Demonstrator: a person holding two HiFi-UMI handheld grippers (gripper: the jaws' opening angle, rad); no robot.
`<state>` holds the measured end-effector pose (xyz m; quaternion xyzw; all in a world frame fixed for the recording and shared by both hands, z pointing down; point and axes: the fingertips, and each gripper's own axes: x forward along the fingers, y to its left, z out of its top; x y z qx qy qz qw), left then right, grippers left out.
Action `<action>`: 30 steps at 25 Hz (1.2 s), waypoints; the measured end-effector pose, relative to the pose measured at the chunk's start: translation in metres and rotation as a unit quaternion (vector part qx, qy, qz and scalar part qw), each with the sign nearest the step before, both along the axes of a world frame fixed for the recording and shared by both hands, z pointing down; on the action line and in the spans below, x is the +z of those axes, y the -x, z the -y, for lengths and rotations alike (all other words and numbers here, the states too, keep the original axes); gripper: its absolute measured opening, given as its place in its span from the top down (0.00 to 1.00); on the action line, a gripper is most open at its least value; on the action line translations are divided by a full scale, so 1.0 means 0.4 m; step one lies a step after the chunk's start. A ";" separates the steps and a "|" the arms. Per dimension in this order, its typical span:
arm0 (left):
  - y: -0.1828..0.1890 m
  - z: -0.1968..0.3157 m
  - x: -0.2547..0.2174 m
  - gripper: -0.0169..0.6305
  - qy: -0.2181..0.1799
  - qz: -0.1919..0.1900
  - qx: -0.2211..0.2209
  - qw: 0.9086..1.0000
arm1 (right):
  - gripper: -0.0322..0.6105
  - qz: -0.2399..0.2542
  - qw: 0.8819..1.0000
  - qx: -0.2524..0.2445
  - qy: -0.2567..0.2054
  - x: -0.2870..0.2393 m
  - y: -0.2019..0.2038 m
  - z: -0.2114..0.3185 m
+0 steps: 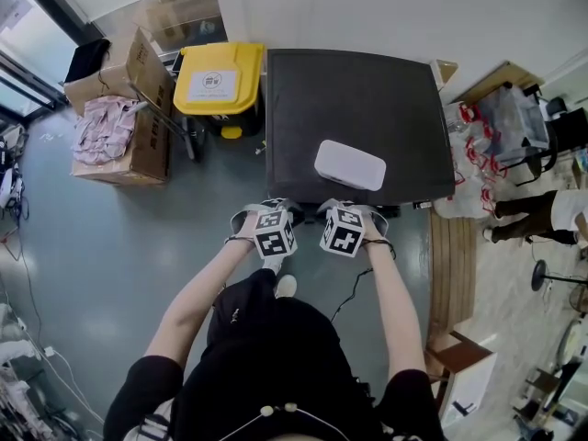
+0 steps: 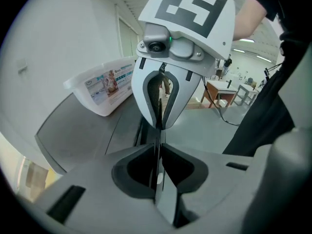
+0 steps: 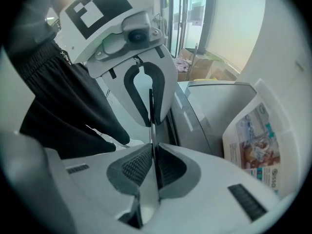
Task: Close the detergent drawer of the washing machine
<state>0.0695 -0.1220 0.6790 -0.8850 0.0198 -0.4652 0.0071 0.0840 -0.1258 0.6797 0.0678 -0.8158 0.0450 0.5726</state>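
The washing machine (image 1: 358, 108) has a dark grey top with a white detergent box (image 1: 349, 164) lying on it. Both grippers hang side by side at the machine's front edge, pointing steeply down. The left gripper (image 1: 274, 219) and the right gripper (image 1: 344, 217) hide the front panel, so no drawer shows in the head view. In the left gripper view its own jaws (image 2: 158, 177) meet with nothing between them, facing the right gripper (image 2: 160, 123). In the right gripper view its jaws (image 3: 152, 174) also meet empty, facing the left gripper (image 3: 151, 121). The box (image 2: 105, 89) (image 3: 261, 140) lies beyond.
A yellow-lidded bin (image 1: 219, 78) stands left of the machine, with cardboard boxes (image 1: 129, 108) and cloth further left. A wooden platform (image 1: 453, 265) runs along the right side, where another person (image 1: 533, 217) stands. A cable trails on the floor by my feet.
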 end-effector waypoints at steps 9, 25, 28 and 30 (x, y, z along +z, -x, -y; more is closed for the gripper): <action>0.009 0.041 -0.030 0.91 -0.077 0.000 -0.014 0.997 | 0.88 0.000 1.000 0.014 -0.028 -0.003 -0.001 0.039; 0.007 0.048 -0.038 0.79 -0.084 0.012 0.004 0.996 | 0.69 -0.017 0.998 -0.015 -0.058 -0.032 0.013 0.043; 0.009 0.054 -0.030 0.77 -0.083 0.016 0.001 0.996 | 0.66 -0.026 0.997 -0.025 -0.067 -0.026 0.015 0.044; 0.008 0.054 -0.028 0.77 -0.076 0.015 0.001 0.997 | 0.65 -0.029 0.996 -0.026 -0.080 -0.024 0.014 0.051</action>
